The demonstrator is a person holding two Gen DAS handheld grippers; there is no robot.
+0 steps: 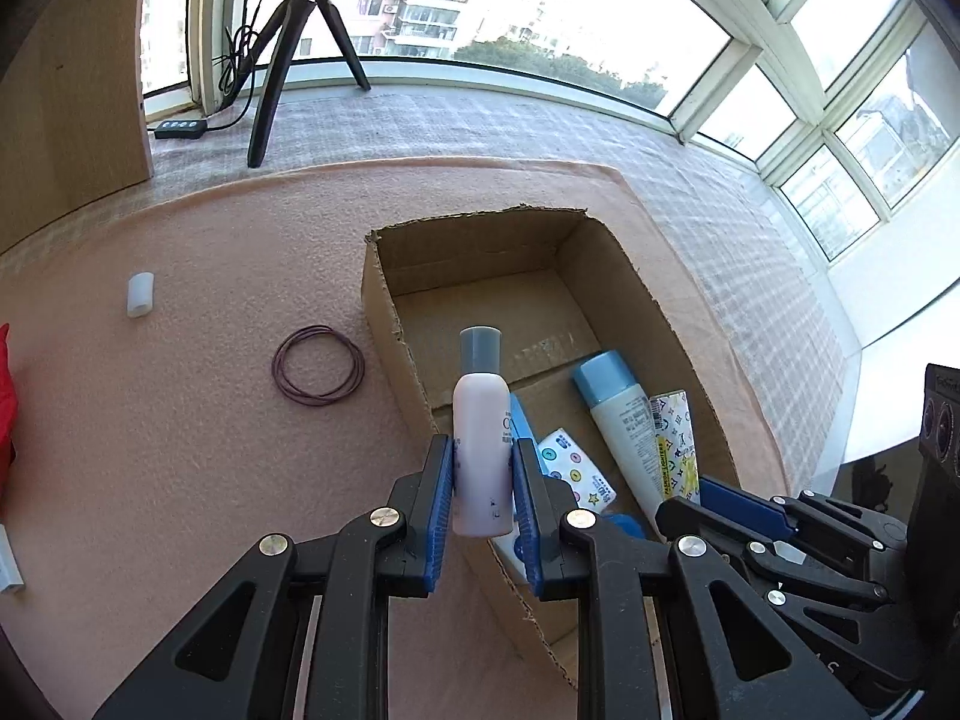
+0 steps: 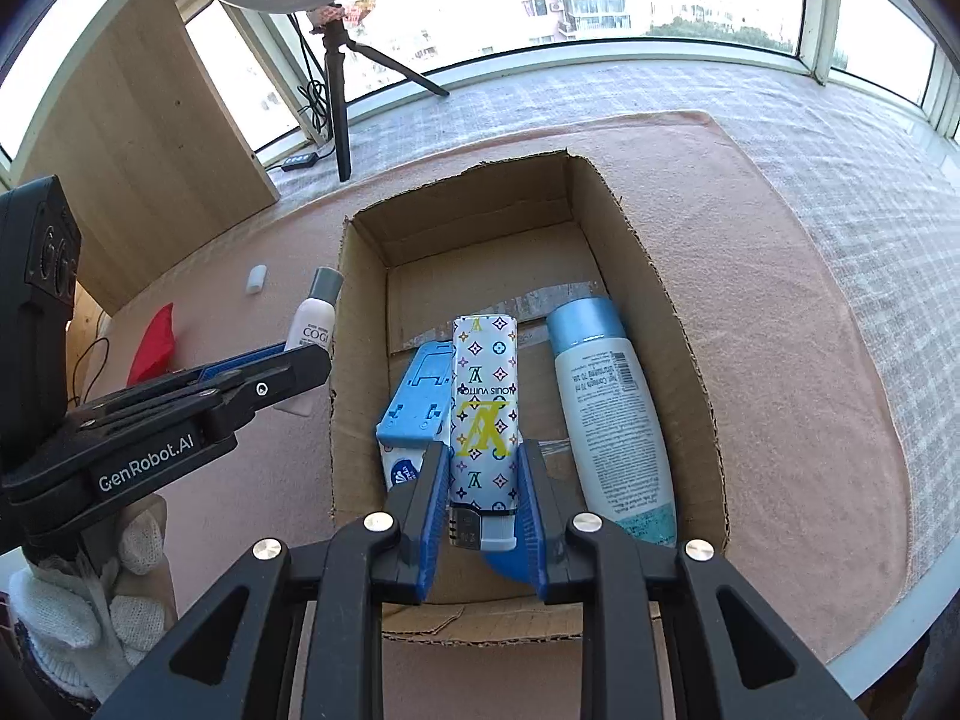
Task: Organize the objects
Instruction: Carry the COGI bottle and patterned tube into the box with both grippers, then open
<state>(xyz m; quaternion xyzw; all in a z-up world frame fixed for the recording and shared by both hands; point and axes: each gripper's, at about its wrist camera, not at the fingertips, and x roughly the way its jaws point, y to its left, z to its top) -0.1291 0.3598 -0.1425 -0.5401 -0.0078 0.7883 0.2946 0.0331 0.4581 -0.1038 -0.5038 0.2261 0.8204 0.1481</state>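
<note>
A pink felt mat (image 1: 198, 450) is covering a checked tabletop (image 1: 690, 180) by the windows.

A cardboard box (image 1: 384, 324) is standing open on the mat, toward its far right corner. Just to the left of the box, a loop of thin purple bands (image 1: 318, 365) is lying flat, and a small white cap (image 1: 140, 294) is lying further left. A red cloth (image 2: 153, 341) is resting at the mat's left edge. Beyond the far edge, a black tripod (image 1: 273, 69) and a wooden board (image 1: 72, 96) are standing on the checked tabletop.
</note>
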